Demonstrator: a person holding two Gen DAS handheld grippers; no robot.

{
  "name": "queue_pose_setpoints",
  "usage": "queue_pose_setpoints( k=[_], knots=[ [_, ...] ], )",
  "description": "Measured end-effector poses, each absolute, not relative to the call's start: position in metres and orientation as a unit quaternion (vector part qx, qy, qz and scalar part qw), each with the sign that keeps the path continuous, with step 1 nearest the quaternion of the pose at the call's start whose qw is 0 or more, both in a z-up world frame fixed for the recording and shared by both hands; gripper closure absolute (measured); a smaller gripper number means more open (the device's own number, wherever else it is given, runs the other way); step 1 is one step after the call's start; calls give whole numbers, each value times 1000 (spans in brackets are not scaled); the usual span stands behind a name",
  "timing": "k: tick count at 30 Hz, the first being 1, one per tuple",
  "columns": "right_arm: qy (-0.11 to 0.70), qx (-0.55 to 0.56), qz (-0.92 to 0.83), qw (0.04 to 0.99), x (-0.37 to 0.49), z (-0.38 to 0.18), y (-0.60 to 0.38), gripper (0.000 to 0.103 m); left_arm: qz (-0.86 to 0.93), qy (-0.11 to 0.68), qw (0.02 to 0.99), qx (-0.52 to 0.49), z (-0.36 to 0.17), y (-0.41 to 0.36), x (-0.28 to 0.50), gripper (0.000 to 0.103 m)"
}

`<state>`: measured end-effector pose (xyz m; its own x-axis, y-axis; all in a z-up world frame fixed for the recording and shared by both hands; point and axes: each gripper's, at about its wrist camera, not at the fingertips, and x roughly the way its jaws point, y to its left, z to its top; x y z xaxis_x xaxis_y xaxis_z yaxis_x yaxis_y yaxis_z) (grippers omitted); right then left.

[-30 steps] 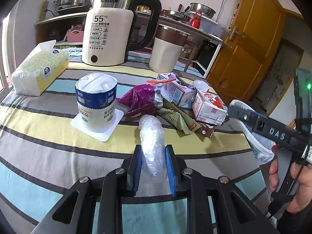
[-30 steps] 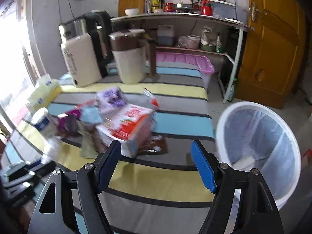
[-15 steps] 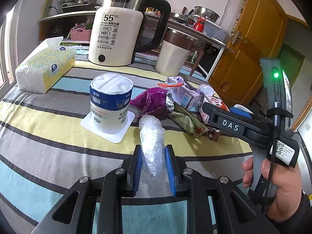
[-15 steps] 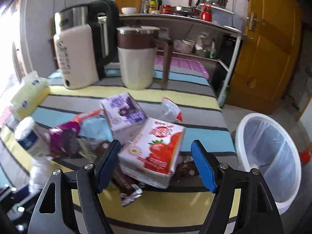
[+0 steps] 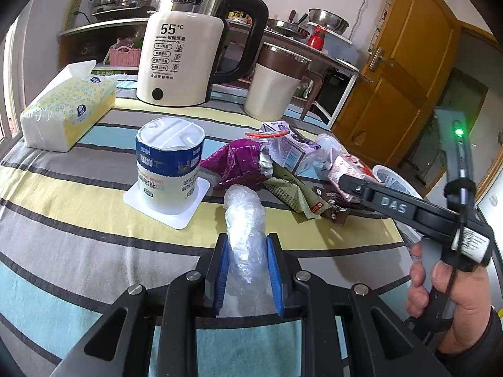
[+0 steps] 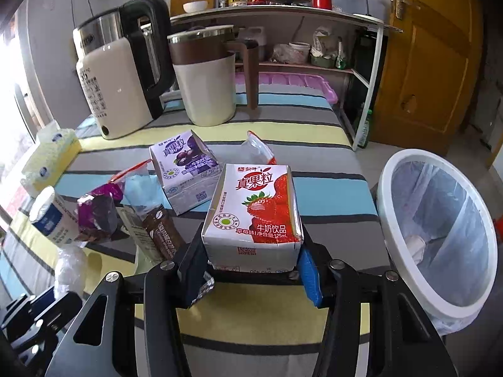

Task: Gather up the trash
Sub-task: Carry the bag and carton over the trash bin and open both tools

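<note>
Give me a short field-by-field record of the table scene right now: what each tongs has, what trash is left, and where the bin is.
left tongs: shut on clear plastic wrap
right tongs: jaws just closing around strawberry milk carton, pads at its sides
trash left: purple milk carton, purple wrapper, brown wrapper
bin: white, lined, beside table on the right

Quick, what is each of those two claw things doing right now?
Left gripper: closed on the crumpled clear plastic.
Right gripper: jaws have just been closing, now pressed on the strawberry milk carton.
</note>
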<state>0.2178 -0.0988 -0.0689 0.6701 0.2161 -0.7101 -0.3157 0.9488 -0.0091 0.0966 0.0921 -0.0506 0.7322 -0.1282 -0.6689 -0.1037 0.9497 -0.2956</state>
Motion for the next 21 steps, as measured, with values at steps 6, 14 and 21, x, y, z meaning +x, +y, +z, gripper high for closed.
queue_pose_setpoints(
  k=[6,14,21],
  knots=[
    [365,-49,171,914,200,-56,-117,50,-13,363,919,-151,-45,82,95,79],
    [350,-41,192,916,171,-43,-146,50,-31,358,924,-134,-34,57,94,79],
    [335,-36,188,923,151,-33,-173,50,-50,353,927,-118,-25,32,94,79]
  ],
)
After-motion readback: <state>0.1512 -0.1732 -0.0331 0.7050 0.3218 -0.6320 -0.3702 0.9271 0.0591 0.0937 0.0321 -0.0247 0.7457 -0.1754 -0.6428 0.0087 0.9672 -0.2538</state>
